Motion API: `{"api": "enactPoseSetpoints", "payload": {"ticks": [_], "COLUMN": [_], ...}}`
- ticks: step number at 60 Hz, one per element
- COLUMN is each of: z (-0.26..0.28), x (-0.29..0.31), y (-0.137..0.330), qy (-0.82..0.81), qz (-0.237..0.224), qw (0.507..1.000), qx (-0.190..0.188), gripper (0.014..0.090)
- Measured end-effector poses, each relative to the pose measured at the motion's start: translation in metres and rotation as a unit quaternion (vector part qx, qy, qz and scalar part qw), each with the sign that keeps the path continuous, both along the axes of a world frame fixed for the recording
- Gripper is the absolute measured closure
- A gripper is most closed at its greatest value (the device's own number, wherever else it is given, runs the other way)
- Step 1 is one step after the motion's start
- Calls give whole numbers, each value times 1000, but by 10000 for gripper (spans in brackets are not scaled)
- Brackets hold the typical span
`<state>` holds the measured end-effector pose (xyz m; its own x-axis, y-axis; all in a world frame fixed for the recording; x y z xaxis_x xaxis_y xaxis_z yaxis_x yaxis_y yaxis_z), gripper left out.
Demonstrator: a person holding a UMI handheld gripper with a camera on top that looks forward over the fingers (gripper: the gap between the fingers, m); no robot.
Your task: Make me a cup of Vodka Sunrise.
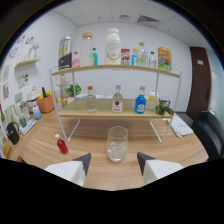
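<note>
Fingers [114, 161] apart, glass [117, 144] just ahead; contents unclear.

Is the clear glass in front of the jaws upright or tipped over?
Upright. The glass stands on its base on the table, rim upward, just ahead of the open gripper.

Clear glass [117, 144] at frame centre, colourless. Light wood-grain table [95, 136]. White-framed rack [116, 95], pale wood shelves. Small red bottle [61, 145] lower left; blue bottle [140, 104] right of centre; clear bottle with red label [117, 100] mid-frame. Orange pot [46, 103] at left. White walls, dark brown door [199, 80] right. Fingers [114, 163] white, dark tips.
</note>
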<state>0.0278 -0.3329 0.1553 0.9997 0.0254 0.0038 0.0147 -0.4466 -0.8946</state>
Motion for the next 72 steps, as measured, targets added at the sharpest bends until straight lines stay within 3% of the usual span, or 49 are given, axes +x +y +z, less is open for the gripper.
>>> {"api": "enactPoseSetpoints", "payload": {"ticks": [12,30,42,49,56,72], "z": [88,216,233,236,237,238], "x": [79,161,187,190,187,185], "y": [25,126,191,212,223,222], "qy": [3,34,23,33,33,15], "qz": [-28,-26,-18,-8,2,2], "qw": [998,986,985,985,985,986], "qx": [63,160,171,170,171,165], "gripper": [181,192,212,331,502,544]}}
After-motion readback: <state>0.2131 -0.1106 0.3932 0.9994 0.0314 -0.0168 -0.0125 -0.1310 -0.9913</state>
